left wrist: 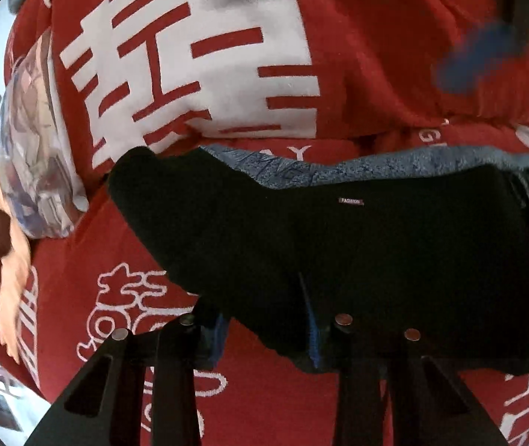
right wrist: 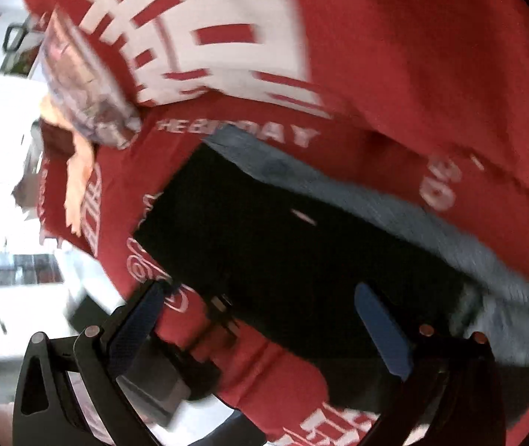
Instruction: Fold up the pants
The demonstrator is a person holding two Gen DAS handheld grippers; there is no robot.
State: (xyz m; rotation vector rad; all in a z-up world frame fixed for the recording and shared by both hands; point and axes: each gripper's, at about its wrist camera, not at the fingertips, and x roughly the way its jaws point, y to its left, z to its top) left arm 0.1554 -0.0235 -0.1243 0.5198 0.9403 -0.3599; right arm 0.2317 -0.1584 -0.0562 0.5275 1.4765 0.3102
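Black pants point(left wrist: 338, 252) lie bunched in a compact slab on the red blanket point(left wrist: 376, 74), centre to lower right of the left wrist frame, grey-blue lining point(left wrist: 338, 171) showing along their upper edge. Left gripper point(left wrist: 264, 327): jaws spread, near hem lying between them, no pinch visible. Right gripper point(right wrist: 279, 319): jaws wide apart over the pants' lower edge in a blurred frame, holding nothing. Judgement: fold looks mostly made; the step in hand is squaring or setting the next fold. To do it well, take both layers at the near edge, lift evenly on both sides, lay the edge on the lined border without dragging the blanket. Readable: pants tag "FASHION" point(left wrist: 351, 201); blanket print "THE BIG DAY" point(right wrist: 234, 132), partly smeared; large white characters upper centre, not legible to me.
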